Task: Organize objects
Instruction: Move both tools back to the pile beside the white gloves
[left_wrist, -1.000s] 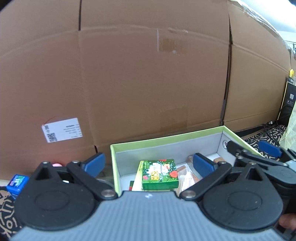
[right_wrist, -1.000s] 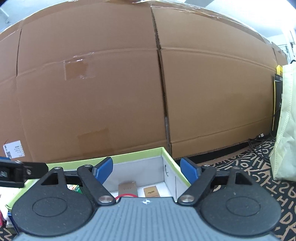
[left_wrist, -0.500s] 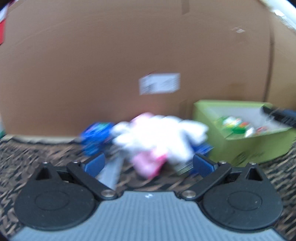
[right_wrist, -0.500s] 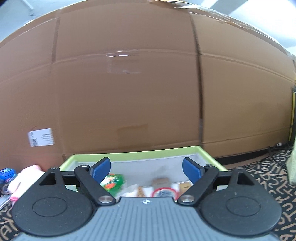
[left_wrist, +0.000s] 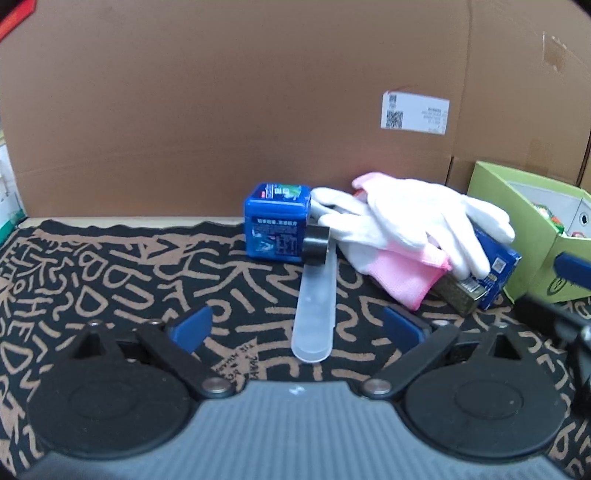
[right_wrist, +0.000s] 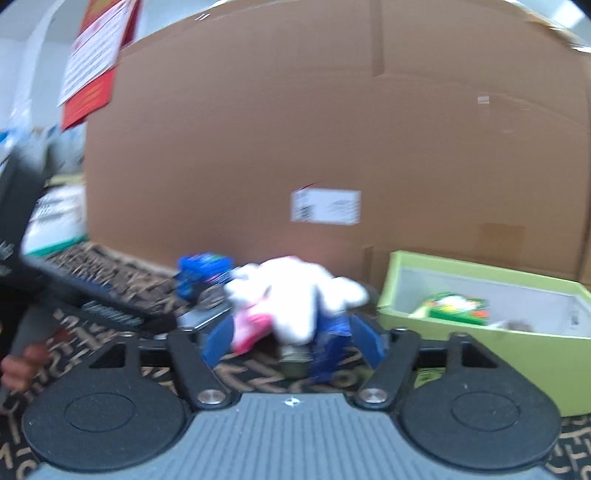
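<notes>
Both grippers have been swung from the green box (left_wrist: 532, 236) to the pile beside it, where the left gripper (left_wrist: 295, 325), fingers apart but closing, is lined up on the tube (left_wrist: 316, 306), and the right gripper (right_wrist: 293, 341), likewise closing, on the gloves (right_wrist: 295, 291), nothing yet gripped.

Gloves (left_wrist: 410, 221) between cube (left_wrist: 277, 223) and box (left_wrist: 532, 236)

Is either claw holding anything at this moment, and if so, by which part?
Nothing is held. The left claw is closing with only the clear tube's end between its fingers, untouched. The right claw is closing short of the gloves.
</notes>
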